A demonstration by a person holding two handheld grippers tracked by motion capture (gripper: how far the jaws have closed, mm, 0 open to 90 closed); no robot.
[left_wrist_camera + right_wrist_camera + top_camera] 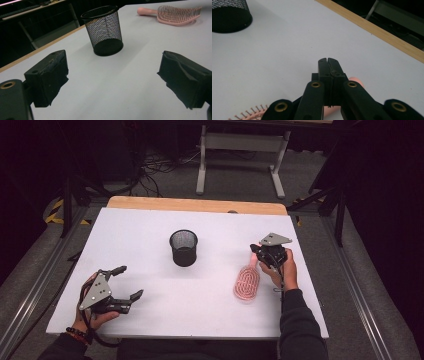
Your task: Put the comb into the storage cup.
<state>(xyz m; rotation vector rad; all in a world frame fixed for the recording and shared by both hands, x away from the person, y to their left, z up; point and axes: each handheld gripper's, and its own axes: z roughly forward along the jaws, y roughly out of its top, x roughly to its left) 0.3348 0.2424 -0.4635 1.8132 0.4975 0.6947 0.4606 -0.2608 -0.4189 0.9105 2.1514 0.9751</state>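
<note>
A pink hairbrush lies bristles up on the white tabletop, its handle pointing away from me. My right gripper sits over that handle's end, jaws pressed flat together with nothing between them. In the right gripper view the pink handle passes underneath the shut right gripper. A black mesh cup stands upright at mid-table. My left gripper rests at the near left with its jaws wide apart, holding nothing. Through the left gripper I see the mesh cup and the hairbrush farther off.
A wooden strip runs along the table's far edge. Beyond it stand a white metal frame and loose cables on the floor. Bare white surface spreads between the cup and the near edge.
</note>
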